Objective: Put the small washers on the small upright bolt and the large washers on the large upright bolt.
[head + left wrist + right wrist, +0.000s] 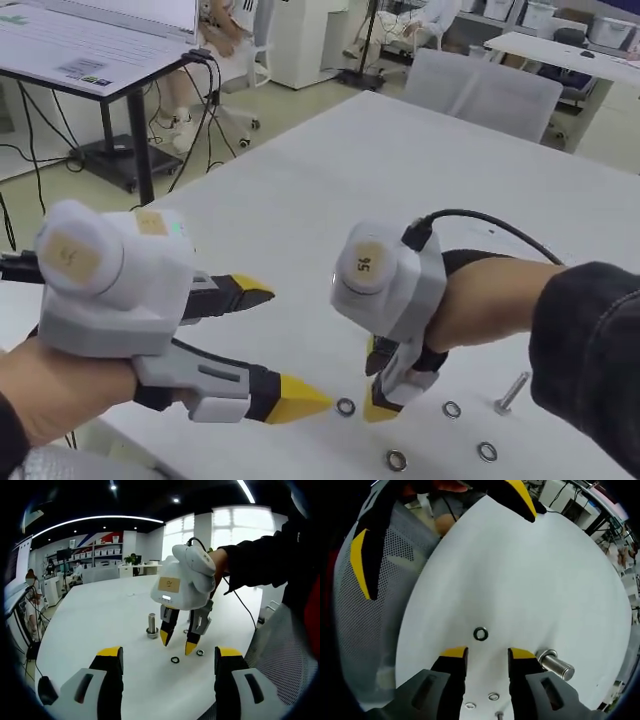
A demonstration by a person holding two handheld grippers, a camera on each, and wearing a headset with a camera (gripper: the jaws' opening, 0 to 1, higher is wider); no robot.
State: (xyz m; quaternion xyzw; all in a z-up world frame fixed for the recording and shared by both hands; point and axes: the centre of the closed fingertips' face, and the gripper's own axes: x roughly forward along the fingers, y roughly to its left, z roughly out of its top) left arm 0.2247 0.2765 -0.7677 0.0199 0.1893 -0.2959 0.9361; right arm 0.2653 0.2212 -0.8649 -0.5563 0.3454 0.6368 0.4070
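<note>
Two grippers: both above the white table, side by side, their tips near each other but apart
Right gripper: aimed steeply down at the table top; its jaws stand a modest gap apart with nothing between them
Left gripper: just beside the right gripper, on its left in the head view, reaching in low; its jaws are spread wide and hold nothing
Nearest washer: flat on the table just beside the right gripper's yellow tips, touching neither; in the right gripper view it lies just ahead of the gap between the jaws
Second washer: flat on the table near the right gripper, on the side away from the left gripper
Third washer: near the right gripper, on the person's side of its tips
Fourth washer: also on the person's side, further from the right gripper than the second washer
Small bolt: upright on its head, right of the right gripper in the head view, past the second washer; its shank looks bare
Large bolt: upright on its head near the right gripper, on the side away from the person; in the right gripper view it sits just beside one jaw, thread bare
Washer sizes: too small in these views to tell large from small
</note>
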